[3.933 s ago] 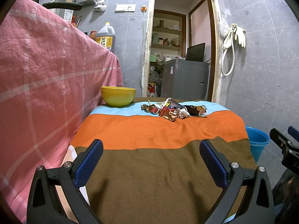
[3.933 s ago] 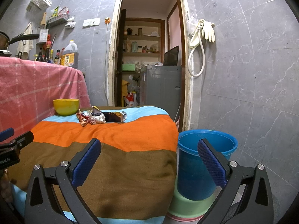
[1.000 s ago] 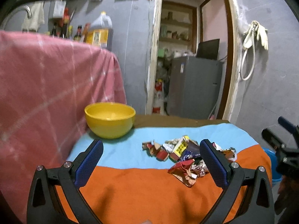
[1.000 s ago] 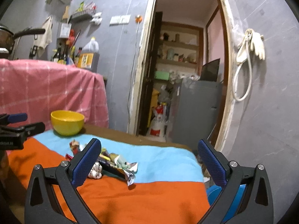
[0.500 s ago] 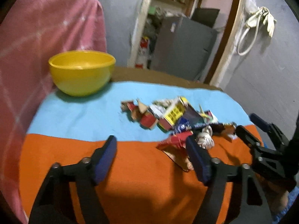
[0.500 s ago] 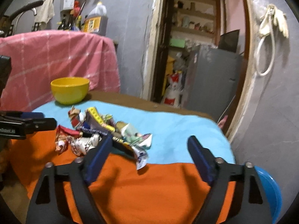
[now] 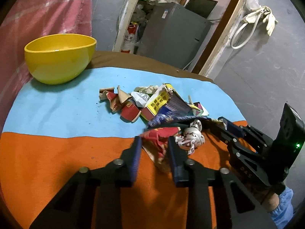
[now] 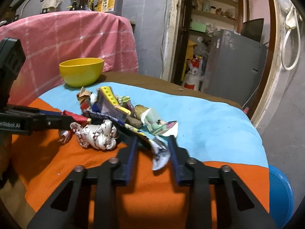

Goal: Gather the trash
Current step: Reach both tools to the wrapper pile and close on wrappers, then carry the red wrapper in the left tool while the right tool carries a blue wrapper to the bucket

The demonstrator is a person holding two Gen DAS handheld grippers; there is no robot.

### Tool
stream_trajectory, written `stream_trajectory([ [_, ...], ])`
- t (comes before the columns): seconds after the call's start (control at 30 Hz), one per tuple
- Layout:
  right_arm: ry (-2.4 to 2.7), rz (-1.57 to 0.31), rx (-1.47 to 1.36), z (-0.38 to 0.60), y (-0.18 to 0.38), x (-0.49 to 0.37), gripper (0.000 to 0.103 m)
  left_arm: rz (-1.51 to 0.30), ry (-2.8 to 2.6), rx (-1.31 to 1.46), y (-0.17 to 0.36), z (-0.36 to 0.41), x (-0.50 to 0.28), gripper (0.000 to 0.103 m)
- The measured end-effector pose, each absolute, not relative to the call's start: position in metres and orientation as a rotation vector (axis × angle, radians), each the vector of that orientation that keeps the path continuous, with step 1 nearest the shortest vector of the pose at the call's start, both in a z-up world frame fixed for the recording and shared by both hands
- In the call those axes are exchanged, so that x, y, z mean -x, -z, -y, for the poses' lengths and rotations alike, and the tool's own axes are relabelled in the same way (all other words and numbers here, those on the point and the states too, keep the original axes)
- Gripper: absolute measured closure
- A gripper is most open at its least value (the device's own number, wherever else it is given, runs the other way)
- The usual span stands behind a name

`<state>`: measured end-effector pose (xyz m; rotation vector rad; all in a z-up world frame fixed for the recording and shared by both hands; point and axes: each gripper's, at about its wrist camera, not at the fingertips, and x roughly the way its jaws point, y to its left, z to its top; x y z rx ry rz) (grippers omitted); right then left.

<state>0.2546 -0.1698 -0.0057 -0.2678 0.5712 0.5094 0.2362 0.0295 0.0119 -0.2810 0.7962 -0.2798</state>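
Observation:
A pile of crumpled wrappers point(image 7: 158, 103) point(image 8: 106, 105) lies on the striped cloth of the table point(image 7: 57, 152). My left gripper point(image 7: 154, 141) point(image 8: 64, 121) is closing at the pile's near edge, its pads against a red wrapper point(image 7: 160, 133) point(image 8: 76, 116) that fills the gap. My right gripper point(image 8: 151, 140) point(image 7: 221, 123) comes in from the pile's right side. It is closing too, with the end of a long dark blue-and-white wrapper point(image 8: 159, 152) point(image 7: 181, 119) pinched between its tips. A white crumpled wrapper point(image 8: 97, 133) point(image 7: 190, 139) lies loose between the two grippers.
A yellow bowl point(image 7: 59, 57) point(image 8: 82, 72) stands at the table's far left, against a pink-draped counter point(image 7: 47, 9). A blue bucket point(image 8: 280, 190) sits on the floor past the table's right edge. A doorway and a grey cabinet point(image 8: 234, 63) lie beyond.
Both grippers came forward and tilted down onto the pile. Their jaws went from wide open to nearly closed, the left around the red wrapper and the right around the dark wrapper's end.

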Motion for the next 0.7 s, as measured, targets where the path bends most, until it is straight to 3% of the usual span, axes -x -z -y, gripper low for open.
stream_trajectory([
  [0.17,-0.516,-0.568,0.258,0.173,0.007,-0.251,0.09,-0.775,0.271,0.271,-0.015,-0.026,-0.23,0.095],
  [0.7,-0.477,-0.372,0.085,0.216,-0.027,-0.215,0.093,-0.527,0.289,0.243,-0.058,-0.001,-0.192,0.096],
])
